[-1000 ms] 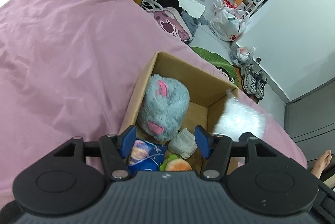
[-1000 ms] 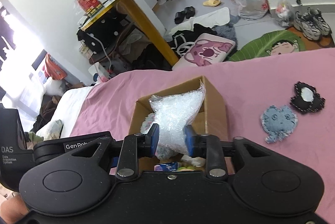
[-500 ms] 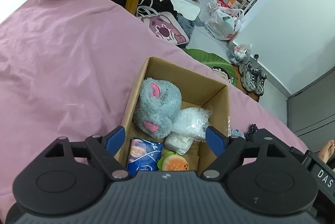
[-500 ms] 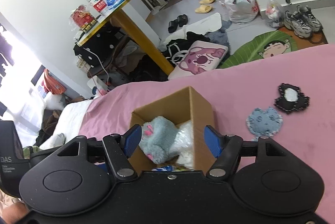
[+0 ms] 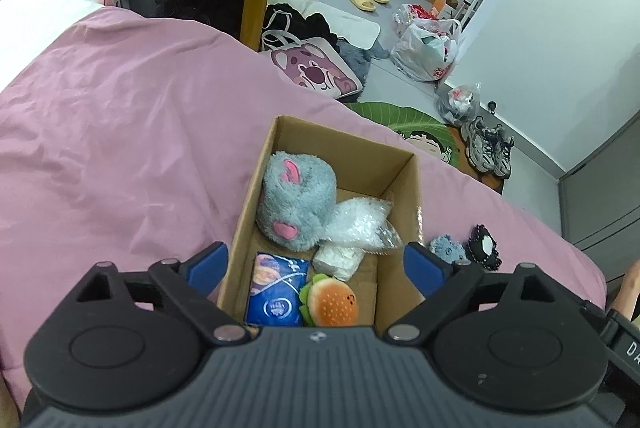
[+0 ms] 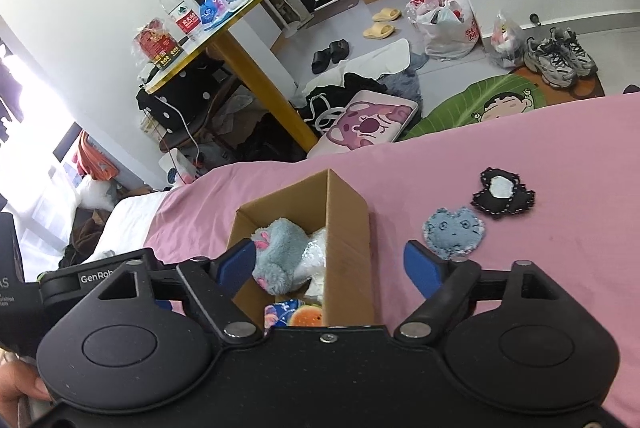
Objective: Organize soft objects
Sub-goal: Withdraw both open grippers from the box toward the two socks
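Observation:
A cardboard box stands on the pink bed cover. Inside lie a grey-blue plush, a clear bag of white filling, a white wad, a blue packet and a burger plush. On the cover to the right of the box rest a blue felt patch and a black felt patch. My left gripper hangs open over the box's near end. Above the box's right wall, my right gripper is open and holds nothing.
The bed's edge drops to a floor strewn with a pink bear bag, a green leaf mat, shoes, slippers and plastic bags. A yellow-legged table with bottles stands behind. A bare foot shows at far right.
My right gripper let go of the clear bag, which now lies in the box, and it opened and drew back. The left gripper opened wider and pulled back as well.

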